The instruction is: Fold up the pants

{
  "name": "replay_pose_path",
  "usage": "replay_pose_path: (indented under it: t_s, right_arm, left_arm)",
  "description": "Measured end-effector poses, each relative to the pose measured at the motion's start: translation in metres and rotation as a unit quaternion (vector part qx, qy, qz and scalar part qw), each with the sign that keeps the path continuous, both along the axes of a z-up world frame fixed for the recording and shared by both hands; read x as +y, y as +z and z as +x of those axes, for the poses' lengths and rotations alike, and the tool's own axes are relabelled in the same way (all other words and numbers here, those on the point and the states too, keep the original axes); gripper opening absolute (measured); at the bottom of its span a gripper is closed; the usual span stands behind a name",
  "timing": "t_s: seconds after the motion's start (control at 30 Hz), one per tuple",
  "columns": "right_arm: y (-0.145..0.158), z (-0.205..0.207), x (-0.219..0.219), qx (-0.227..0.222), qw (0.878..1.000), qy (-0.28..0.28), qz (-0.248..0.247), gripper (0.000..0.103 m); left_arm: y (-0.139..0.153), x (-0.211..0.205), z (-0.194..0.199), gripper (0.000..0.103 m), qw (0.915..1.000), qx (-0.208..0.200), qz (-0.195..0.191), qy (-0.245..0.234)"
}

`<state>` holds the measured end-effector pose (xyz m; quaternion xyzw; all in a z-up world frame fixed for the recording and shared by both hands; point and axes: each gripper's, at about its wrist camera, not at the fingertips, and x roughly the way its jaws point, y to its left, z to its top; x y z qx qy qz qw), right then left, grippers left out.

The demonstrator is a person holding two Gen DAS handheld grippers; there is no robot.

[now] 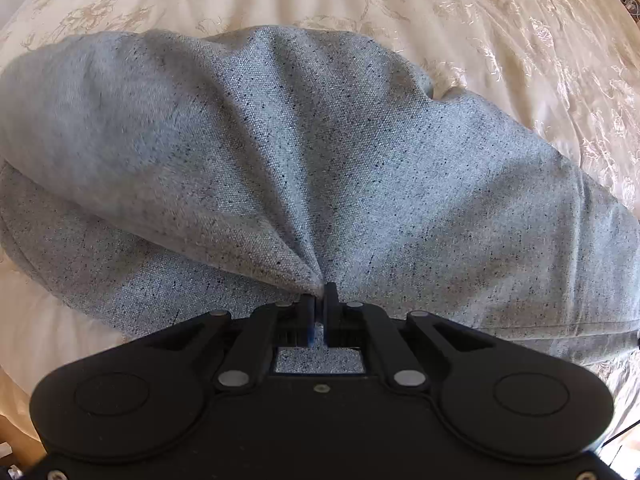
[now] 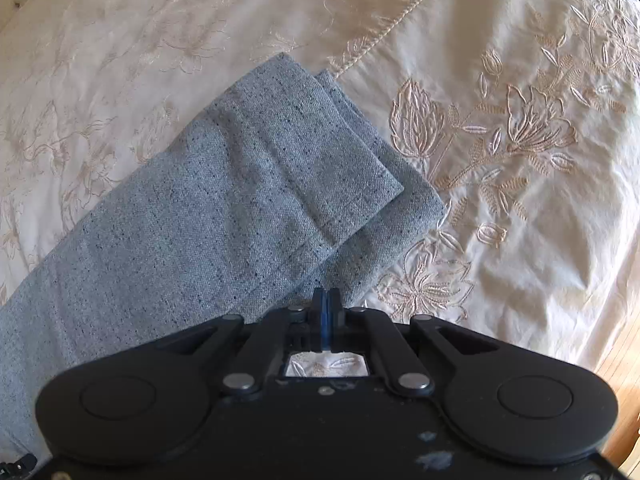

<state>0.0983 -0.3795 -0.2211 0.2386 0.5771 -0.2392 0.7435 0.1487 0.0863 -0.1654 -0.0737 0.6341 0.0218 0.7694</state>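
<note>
Grey speckled pants (image 1: 320, 152) lie on a cream embroidered bedspread (image 1: 520, 40). In the left wrist view my left gripper (image 1: 319, 300) is shut on a pinch of the pants fabric, which fans out in folds from the fingertips over a lower layer. In the right wrist view the two leg ends of the pants (image 2: 240, 184) lie stacked, hems toward the upper right. My right gripper (image 2: 326, 300) is shut with nothing between the fingers, at the near edge of the leg ends.
The bedspread (image 2: 520, 160) has raised floral embroidery and a corded seam (image 2: 400, 12). A wooden floor strip (image 2: 624, 360) shows past the bed edge at the lower right.
</note>
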Motion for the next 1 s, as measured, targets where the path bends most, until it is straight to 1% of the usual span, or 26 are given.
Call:
replay_pose_path:
  t_s: [0.03, 0.1, 0.13, 0.2, 0.37, 0.5, 0.57, 0.63, 0.7, 0.77, 0.8, 0.87, 1.0]
  right_arm:
    - [0.005, -0.002, -0.004, -0.009, 1.000, 0.000, -0.003, 0.007]
    - [0.015, -0.007, -0.013, -0.030, 0.999, -0.003, -0.015, 0.014]
    - [0.018, -0.009, -0.019, -0.040, 0.999, -0.003, -0.018, 0.023]
    - [0.019, -0.011, -0.031, -0.050, 0.999, -0.008, -0.015, 0.031]
    - [0.009, -0.012, -0.066, -0.058, 0.997, -0.029, 0.034, 0.031]
    - [0.001, -0.007, -0.080, -0.063, 0.994, -0.053, 0.067, 0.033]
    - [-0.004, -0.008, -0.087, -0.069, 0.991, -0.074, 0.088, 0.034]
    - [-0.005, -0.008, -0.091, -0.078, 0.988, -0.083, 0.104, 0.036]
    - [-0.005, -0.007, -0.095, -0.082, 0.986, -0.090, 0.110, 0.036]
    - [-0.002, -0.004, -0.096, -0.090, 0.986, -0.088, 0.110, 0.017]
    - [0.002, -0.001, -0.095, -0.088, 0.987, -0.080, 0.107, 0.009]
    - [0.014, 0.007, -0.088, -0.079, 0.992, -0.060, 0.082, 0.009]
    - [0.058, 0.025, -0.064, -0.087, 0.996, 0.004, 0.031, 0.009]
  left_arm:
    - [0.001, -0.002, -0.001, 0.004, 1.0000, -0.002, 0.002, 0.004]
    - [0.004, -0.003, -0.004, 0.004, 0.9999, -0.006, 0.005, 0.013]
    - [0.005, -0.004, -0.007, 0.004, 0.9997, -0.010, 0.007, 0.019]
    - [0.007, -0.006, -0.009, 0.004, 0.9994, -0.013, 0.014, 0.028]
    - [0.008, -0.013, -0.013, 0.004, 0.9982, -0.016, 0.031, 0.048]
    - [0.006, -0.018, -0.011, 0.004, 0.9975, -0.014, 0.039, 0.057]
    - [0.004, -0.028, -0.009, 0.004, 0.9973, -0.015, 0.044, 0.057]
    - [0.006, -0.031, -0.008, 0.004, 0.9973, -0.017, 0.045, 0.055]
    - [0.007, -0.031, -0.007, 0.004, 0.9973, -0.018, 0.043, 0.056]
    - [0.009, -0.029, -0.006, 0.004, 0.9974, -0.018, 0.038, 0.058]
    - [0.010, -0.028, -0.005, 0.004, 0.9975, -0.018, 0.035, 0.059]
    - [0.010, -0.023, 0.000, 0.004, 0.9977, -0.021, 0.027, 0.058]
    - [0.029, -0.015, 0.010, 0.004, 0.9979, -0.034, 0.008, 0.055]
